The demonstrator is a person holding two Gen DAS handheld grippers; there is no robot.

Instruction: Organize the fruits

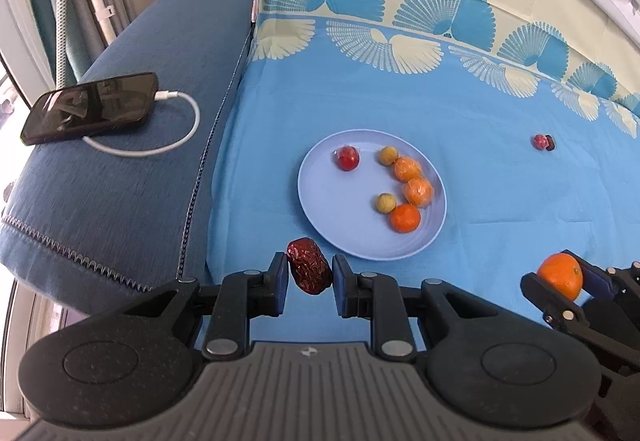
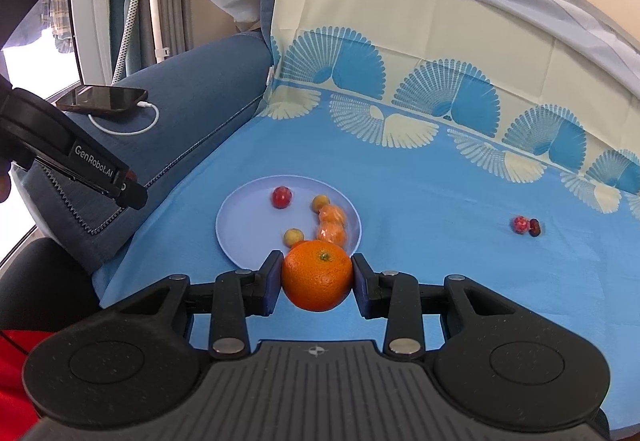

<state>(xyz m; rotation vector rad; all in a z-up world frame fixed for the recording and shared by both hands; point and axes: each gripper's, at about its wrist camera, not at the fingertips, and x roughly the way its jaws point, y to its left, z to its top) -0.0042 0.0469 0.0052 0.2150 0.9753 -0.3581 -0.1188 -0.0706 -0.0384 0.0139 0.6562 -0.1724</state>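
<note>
My left gripper (image 1: pixel 310 273) is shut on a wrinkled dark red date (image 1: pixel 309 271), held just short of the near rim of a pale blue plate (image 1: pixel 324 201). My right gripper (image 2: pixel 317 277) is shut on an orange (image 2: pixel 317 275), which also shows in the left wrist view (image 1: pixel 560 275); it hangs at the plate's near rim (image 2: pixel 232 225). The plate holds a red fruit (image 1: pixel 347 157), two small yellow fruits (image 1: pixel 389 155), two wrapped oranges (image 1: pixel 408 169) and a bare orange (image 1: pixel 405 217). Two small red fruits (image 1: pixel 543 142) lie together on the blue cloth at the far right (image 2: pixel 526 225).
The blue patterned cloth (image 1: pixel 500 177) covers a sofa seat and backrest. A blue armrest (image 1: pixel 160 145) on the left carries a black phone (image 1: pixel 90 107) with a white charging cable (image 1: pixel 176 129). The left gripper's body (image 2: pixel 72 157) reaches in from the left in the right wrist view.
</note>
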